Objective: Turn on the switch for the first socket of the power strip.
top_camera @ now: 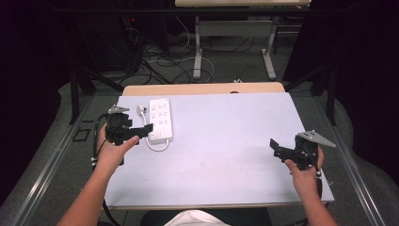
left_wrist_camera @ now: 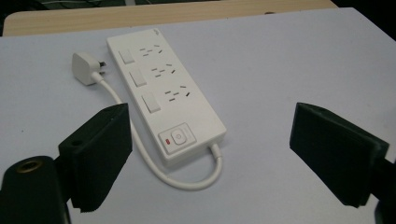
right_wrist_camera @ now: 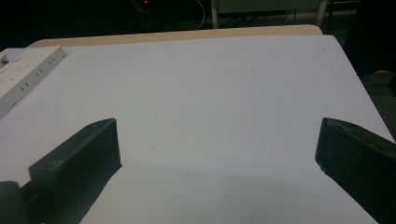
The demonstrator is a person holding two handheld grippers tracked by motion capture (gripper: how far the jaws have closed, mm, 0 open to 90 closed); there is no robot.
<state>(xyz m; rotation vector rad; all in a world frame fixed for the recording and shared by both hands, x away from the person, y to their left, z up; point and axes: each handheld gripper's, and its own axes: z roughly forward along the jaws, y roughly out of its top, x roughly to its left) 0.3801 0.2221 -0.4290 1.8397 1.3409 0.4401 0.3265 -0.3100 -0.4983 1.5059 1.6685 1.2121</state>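
White plastic made up the power strip [top_camera: 160,118], which was laid flat toward the far left part of the pale bench [top_camera: 226,155], its long side running away from the person. Three switches and three sets of sockets were seen along its top in the left gripper view, with a larger button and a small red mark at its near end. A short white cord [left_wrist_camera: 187,179] was looped from that near end around the strip's left side to a white plug [left_wrist_camera: 85,68], which was rested on the bench just beside the strip's far corner. The left claw [top_camera: 147,128] was held with its jaws wide apart, just beside the strip's near end and above the cord. The right claw [top_camera: 276,147] was held near the right edge of the bench, well apart from the strip, its jaws likewise spread wide over bare surface, with nothing between them.
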